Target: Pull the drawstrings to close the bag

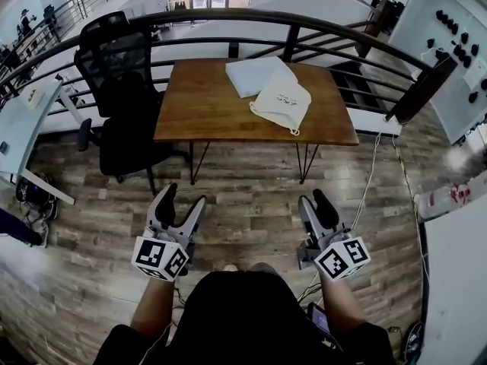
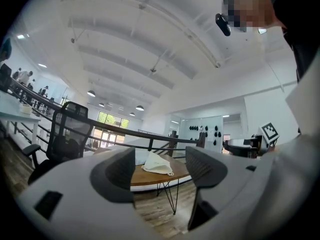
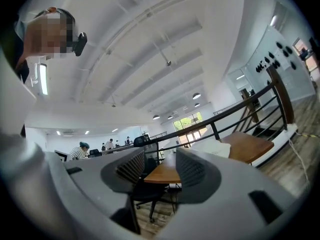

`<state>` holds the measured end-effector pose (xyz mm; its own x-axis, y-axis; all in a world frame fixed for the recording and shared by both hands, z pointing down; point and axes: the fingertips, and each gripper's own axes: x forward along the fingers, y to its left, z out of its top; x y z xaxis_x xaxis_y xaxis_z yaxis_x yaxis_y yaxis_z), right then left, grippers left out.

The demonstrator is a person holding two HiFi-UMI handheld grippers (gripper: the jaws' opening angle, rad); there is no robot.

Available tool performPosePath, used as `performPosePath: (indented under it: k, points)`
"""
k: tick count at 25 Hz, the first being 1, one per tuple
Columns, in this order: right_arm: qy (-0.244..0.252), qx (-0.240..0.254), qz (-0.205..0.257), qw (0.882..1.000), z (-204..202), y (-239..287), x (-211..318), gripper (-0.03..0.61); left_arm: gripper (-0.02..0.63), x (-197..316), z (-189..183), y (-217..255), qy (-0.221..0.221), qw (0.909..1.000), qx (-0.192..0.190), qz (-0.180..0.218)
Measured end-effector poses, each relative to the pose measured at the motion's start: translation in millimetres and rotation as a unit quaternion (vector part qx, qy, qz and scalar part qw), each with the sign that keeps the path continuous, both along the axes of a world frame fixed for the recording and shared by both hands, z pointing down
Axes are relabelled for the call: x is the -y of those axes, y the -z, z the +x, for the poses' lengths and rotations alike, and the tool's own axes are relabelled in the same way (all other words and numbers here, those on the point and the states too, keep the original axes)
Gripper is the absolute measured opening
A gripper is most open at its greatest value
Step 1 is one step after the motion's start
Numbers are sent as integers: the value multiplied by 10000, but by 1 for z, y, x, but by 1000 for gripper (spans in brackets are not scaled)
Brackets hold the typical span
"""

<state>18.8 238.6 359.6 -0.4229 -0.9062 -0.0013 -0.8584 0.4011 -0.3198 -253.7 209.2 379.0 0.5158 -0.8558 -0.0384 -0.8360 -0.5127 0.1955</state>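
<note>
The wood-plank floor [image 1: 251, 204] fills the near and middle ground. A dark curved railing [image 1: 228, 17] runs across the far side. Just inside it stands a wooden table [image 1: 205, 105] on thin black legs. Left of the table, close against its edge, is a black mesh office chair [image 1: 122, 90]. A white desk [image 1: 23, 128] sits at the far left edge.

Both grippers are held level over the floor on the near side, well apart from the table and pointed toward it. The left gripper [image 1: 184, 196] has its fingers spread wide with nothing between them. The right gripper [image 1: 313, 198] has its fingers partly apart, a narrower gap than the left, also with nothing in its hold. Neither touches anything.

The white drawstring bag [image 1: 283, 101] lies flat on the right half of the table, toward its near edge. Its far end overlaps a folded white sheet [image 1: 255, 74] lying beside it on the far side. The drawstring [image 1: 293, 131] shows as a short loop at the bag's near end, resting on the tabletop. Whether the mouth is open or drawn cannot be made out.
</note>
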Motion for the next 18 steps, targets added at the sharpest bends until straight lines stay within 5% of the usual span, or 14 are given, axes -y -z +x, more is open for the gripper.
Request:
performPosePath:
  k: [9,18]
  points:
    - [201,13,-58,9998,-1,-2,53,189,314,36,3,-6,15,10000,37,2]
    - [715,-81,-75,9974,7,-10,159,187,314,109,13,0,304,9994,162,41]
